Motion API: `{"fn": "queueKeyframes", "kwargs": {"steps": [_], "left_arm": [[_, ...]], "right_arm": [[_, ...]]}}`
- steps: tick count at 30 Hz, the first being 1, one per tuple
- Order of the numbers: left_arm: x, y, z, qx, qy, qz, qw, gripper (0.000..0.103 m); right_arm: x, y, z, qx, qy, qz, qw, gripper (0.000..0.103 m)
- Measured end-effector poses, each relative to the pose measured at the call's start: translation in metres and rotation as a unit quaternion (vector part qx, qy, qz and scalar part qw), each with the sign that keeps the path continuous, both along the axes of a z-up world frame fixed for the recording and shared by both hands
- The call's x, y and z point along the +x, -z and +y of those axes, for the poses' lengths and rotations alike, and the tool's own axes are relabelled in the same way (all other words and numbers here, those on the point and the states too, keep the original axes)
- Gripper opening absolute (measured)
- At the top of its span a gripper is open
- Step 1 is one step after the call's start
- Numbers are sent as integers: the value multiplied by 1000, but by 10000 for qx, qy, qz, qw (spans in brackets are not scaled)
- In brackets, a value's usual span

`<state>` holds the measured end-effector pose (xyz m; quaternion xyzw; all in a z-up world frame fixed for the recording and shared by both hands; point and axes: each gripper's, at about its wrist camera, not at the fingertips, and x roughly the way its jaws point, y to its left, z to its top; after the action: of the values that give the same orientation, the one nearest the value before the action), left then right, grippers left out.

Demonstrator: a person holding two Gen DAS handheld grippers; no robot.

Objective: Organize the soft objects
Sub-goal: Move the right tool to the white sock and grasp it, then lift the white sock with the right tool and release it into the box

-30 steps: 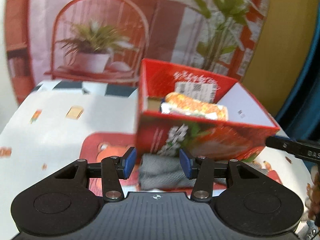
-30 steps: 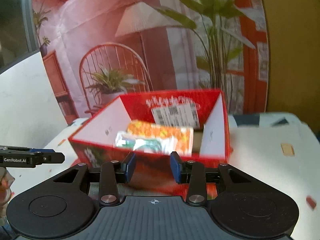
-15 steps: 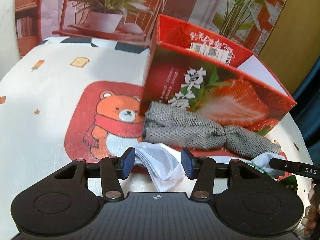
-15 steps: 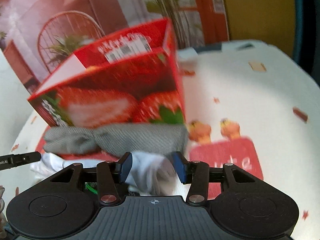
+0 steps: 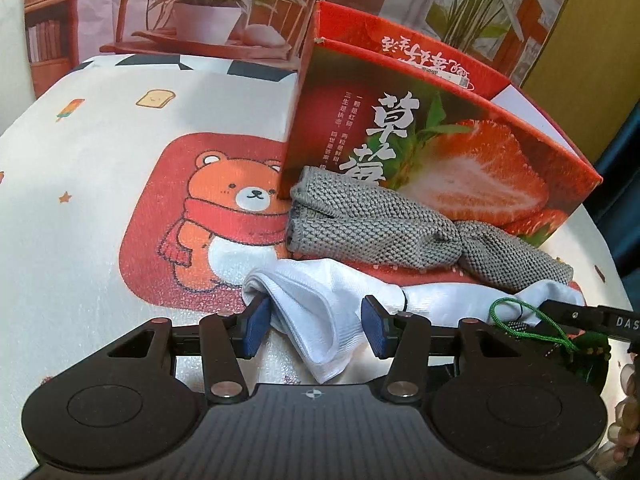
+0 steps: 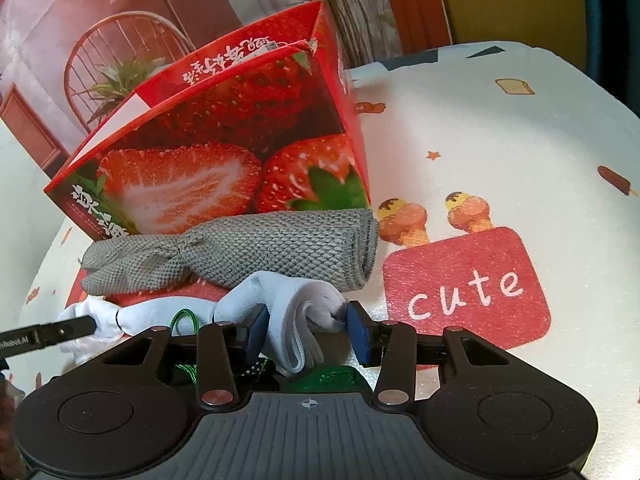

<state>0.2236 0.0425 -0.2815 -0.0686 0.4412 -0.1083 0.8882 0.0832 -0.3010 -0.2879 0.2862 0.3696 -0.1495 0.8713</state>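
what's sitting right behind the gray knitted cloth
The red strawberry box stands directly behind the gray knitted cloth, which lies along its front wall. The box's inside cannot be seen from either view now; its wall hides it.

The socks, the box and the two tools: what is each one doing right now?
white socks: lying flat, one end between each tool's fingers
grey socks: knotted, lying against the box
strawberry box: upright, top open
left tool: open around one end of the white socks
right tool: open around the other end
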Motion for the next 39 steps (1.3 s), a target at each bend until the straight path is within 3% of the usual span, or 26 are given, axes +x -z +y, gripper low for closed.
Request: {"fn": "queueKeyframes", "kwargs": {"steps": [3,8,11,15,17,23,39], "left_arm": [[-1,2,2,91,-105,8,9999,50],[-2,6,7,131,-275,49,9995,36],[-4,6,7,152,-239,37,9996,21],[-7,5,2,262,-148,-27,9995,13],[-8,3,0,218,-136,-44,9997,12],[-11,-10,4,62,-189,-210,9996,11],[-18,-113,2,-54,6,-1664,9860,10]], "right_arm": [[-2,0,-1,45,38,-42,10000,38],[-5,-2,-2,102,94,-193,9997,37],[-6,-4,-3,123,68,-274,9995,36],[-6,-4,-1,191,-19,-307,9993,28],[-6,-5,-1,225,-50,-348,9991,22],[-8,-14,0,191,-113,-553,9982,15],[3,-104,-2,-627,-532,-1677,9824,13]]}}
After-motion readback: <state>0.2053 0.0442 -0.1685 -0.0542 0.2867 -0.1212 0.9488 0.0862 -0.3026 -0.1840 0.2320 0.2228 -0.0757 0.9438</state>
